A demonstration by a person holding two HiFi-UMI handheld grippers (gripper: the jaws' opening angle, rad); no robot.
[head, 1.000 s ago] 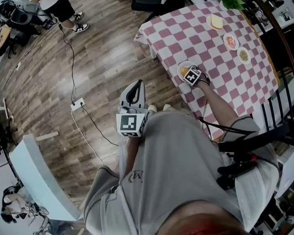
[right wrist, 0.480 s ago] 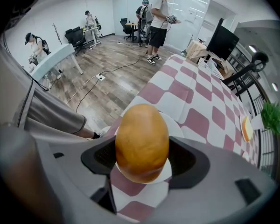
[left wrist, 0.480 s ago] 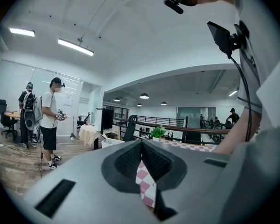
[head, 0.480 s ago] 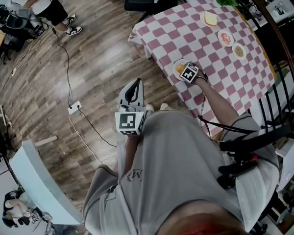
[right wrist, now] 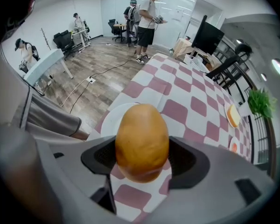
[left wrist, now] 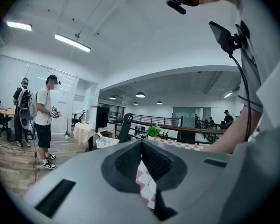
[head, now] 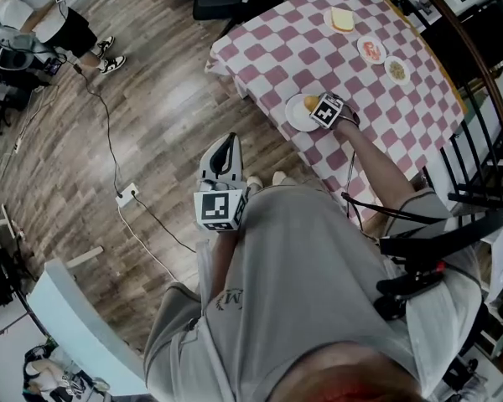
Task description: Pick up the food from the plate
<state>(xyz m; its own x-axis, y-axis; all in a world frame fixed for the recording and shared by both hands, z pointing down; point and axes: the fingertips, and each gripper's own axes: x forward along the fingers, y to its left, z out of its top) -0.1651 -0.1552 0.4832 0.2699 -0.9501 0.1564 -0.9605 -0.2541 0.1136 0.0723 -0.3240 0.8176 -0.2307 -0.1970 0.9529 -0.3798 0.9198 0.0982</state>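
My right gripper (right wrist: 143, 164) is clamped on the golden-brown, egg-shaped bread roll (right wrist: 141, 139). Its two dark pads press the roll's sides low in the right gripper view. The round white plate (right wrist: 110, 119) shows just behind and below the roll. It sits at the near edge of the pink-and-white checked worktop (head: 302, 40), in the upper middle of the head view. I cannot be sure from either view whether the roll has cleared the plate yet or is touching it.

My left gripper (left wrist: 141, 146) hangs at my side, left of centre in the head view. Its jaws are together with nothing between them.

The roll is what worries me. It is smooth and rounded, and the pads hold it only across its lower half, so a quick tilt of my wrist could let it roll forward out of the grip. Squeezing harder would probably dent soft bread rather than secure it. The plate is also right at the worktop's edge, above the wooden floor (head: 151, 99). A dropped roll could bounce off, and a low sideways pull could drag the plate over with it.

Compared with a second ago, the worktop and plate sit higher and further left in the head view, which looks mostly like my head turning. More bare white plate is now showing left of the right gripper. The jaws have not changed their spread. The left gripper has barely shifted.
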